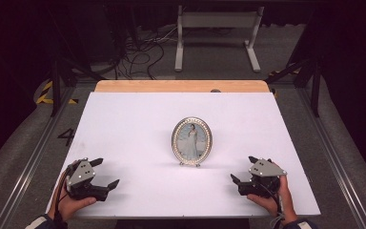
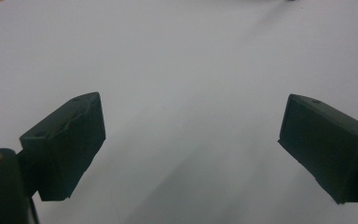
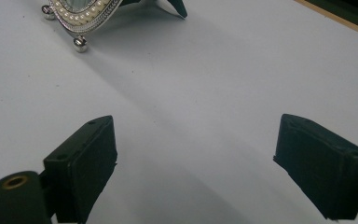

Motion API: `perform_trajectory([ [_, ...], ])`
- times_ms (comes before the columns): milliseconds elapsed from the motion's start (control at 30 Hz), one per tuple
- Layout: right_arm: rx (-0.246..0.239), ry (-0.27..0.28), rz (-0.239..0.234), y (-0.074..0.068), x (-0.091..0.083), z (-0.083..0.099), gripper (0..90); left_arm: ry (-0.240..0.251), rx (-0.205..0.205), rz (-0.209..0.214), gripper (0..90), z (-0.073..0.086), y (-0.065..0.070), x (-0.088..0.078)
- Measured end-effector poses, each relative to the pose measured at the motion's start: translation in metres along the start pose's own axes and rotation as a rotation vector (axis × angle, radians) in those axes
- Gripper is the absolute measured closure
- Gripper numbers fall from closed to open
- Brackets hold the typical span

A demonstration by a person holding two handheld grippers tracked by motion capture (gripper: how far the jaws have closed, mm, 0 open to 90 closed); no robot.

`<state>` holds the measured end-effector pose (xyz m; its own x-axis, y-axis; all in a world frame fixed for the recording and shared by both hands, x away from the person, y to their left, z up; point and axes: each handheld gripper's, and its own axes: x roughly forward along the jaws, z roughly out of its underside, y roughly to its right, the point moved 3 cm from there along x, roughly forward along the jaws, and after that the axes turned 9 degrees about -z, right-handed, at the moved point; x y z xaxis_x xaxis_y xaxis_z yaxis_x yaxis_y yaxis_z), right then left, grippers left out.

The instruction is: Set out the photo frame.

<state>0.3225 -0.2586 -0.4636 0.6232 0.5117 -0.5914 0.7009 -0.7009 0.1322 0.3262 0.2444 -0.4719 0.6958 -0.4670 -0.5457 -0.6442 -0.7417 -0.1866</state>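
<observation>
Midway between your two grippers and farther out on the tabletop (image 1: 133, 124) stands the oval picture frame (image 1: 191, 141), upright on small ball feet, its pearl-beaded rim facing you. From the right gripper (image 1: 246, 171) it lies ahead and toward your left; from the left gripper (image 1: 106, 172) it lies ahead and toward your right, well apart from both. Each gripper rests low near the tabletop's near edge with its jaws spread wide and nothing between them, as both gripper views confirm.

Risk, judged from this layout: the frame stands on narrow feet and a rear prop, so a push from one jaw high on the rim would likely tip it backward or face-down. A pinch across the beaded edge could slip, since the rim is curved and glossy. Approaching with one gripper alone may slide the frame across the smooth white surface.

Hard to make out: in the right gripper view the frame (image 3: 81, 14) is cut off at the top edge, leaving just the lower rim, two feet and a dark prop behind. How firmly that prop bears on the surface cannot be told.
</observation>
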Motion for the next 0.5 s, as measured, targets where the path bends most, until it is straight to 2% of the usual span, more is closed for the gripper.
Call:
perform_trajectory([
  [133,-0.007,0.001,0.001,-0.0015,0.0005,-0.0012,12.5,-0.003,-0.008,0.003,6.7,0.0012,-0.0002,-0.0002],
  [200,-0.007,0.004,0.003,-0.0019,0.0007,-0.0019,12.4,0.002,0.007,-0.007,6.6,0.0007,-0.0023,-0.0016],
  [300,-0.006,0.003,0.003,-0.0014,0.0013,-0.0017,12.3,0.012,-0.023,-0.013,6.7,0.0004,-0.0055,-0.0031],
  [500,0.004,0.01,0.007,0.0012,-0.0004,-0.0005,12.3,0.002,-0.011,-0.013,6.7,0.0001,-0.0055,-0.0005],
])
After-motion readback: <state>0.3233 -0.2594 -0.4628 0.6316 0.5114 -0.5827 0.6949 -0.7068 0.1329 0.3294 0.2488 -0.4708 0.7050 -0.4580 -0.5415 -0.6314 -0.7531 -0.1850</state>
